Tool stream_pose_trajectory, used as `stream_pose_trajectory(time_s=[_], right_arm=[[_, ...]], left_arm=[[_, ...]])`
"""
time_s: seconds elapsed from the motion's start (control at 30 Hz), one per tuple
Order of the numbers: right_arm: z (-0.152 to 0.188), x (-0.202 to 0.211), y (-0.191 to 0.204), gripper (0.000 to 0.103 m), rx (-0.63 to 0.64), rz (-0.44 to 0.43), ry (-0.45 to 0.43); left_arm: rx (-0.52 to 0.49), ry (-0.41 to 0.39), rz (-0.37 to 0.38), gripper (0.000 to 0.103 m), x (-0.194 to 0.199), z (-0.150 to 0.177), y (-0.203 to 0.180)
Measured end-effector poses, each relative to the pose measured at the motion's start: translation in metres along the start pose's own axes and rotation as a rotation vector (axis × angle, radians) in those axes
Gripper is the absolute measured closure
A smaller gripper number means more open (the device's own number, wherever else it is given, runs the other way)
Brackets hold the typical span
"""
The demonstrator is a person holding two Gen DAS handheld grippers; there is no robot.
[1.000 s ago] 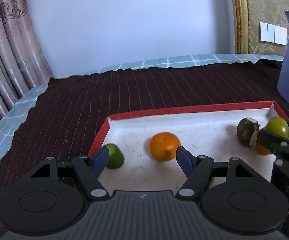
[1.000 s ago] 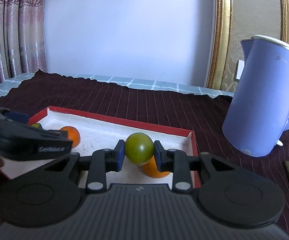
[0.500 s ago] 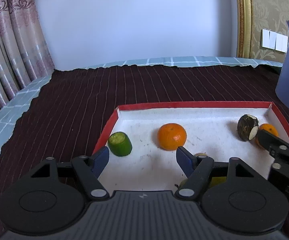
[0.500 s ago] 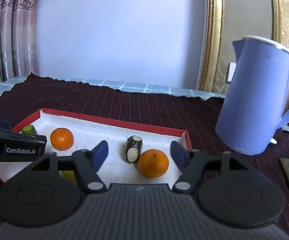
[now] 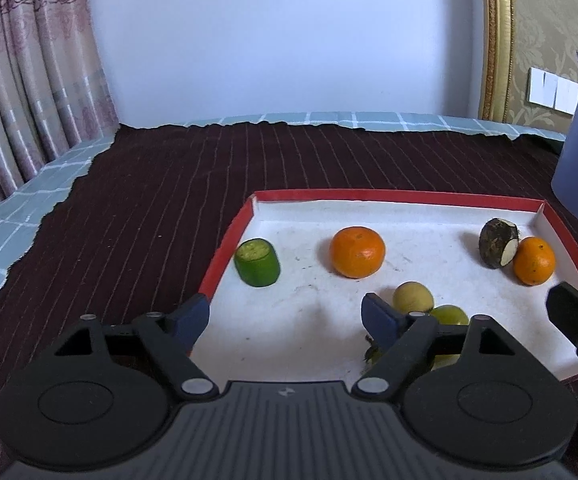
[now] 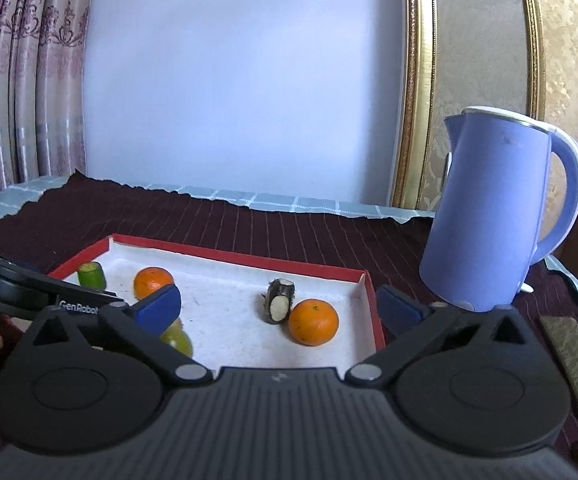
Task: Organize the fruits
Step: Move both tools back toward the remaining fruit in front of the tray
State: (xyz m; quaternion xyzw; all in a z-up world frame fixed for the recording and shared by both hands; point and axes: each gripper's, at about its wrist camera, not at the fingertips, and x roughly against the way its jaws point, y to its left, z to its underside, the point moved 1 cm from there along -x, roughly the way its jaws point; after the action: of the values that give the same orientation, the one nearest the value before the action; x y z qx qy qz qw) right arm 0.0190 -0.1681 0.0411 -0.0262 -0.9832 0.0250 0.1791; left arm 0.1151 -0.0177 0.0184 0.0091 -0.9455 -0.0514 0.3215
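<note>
Dark cloth [image 5: 169, 208]; red tray [image 5: 389, 196] w/ 2 oranges [image 5: 357, 252] (apart), green chunk [image 5: 257, 263].

Tray [image 5: 409, 198] sits on the cloth [image 5: 149, 208]. In tray: cut cylinder piece [image 5: 257, 263] far left, mandarin [image 5: 357, 252] centre, stub [image 5: 497, 243] touching second mandarin [image 5: 534, 260] right. Kettle [image 6: 497, 208] right of the tray.

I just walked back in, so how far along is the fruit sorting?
Done: six pieces lie in the red tray, including two oranges and a green fruit. In hand: nothing; the left gripper and right gripper are opening, empty. Left: no loose fruit shows outside the tray.
</note>
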Motion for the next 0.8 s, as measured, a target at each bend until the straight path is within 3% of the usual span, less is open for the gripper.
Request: stream_pose_trajectory(time_s=[0.5, 0.8], right_arm=[[0.036, 0.024, -0.010, 0.000, -0.118, -0.009, 0.062], [0.049, 0.040, -0.006, 0.000, -0.073, -0.065, 0.069]], left_arm=[[0.056, -0.031, 0.030, 0.019, 0.025, 0.033, 0.033], [0.093, -0.048, 0.087, 0.016, 0.041, 0.059, 0.053]])
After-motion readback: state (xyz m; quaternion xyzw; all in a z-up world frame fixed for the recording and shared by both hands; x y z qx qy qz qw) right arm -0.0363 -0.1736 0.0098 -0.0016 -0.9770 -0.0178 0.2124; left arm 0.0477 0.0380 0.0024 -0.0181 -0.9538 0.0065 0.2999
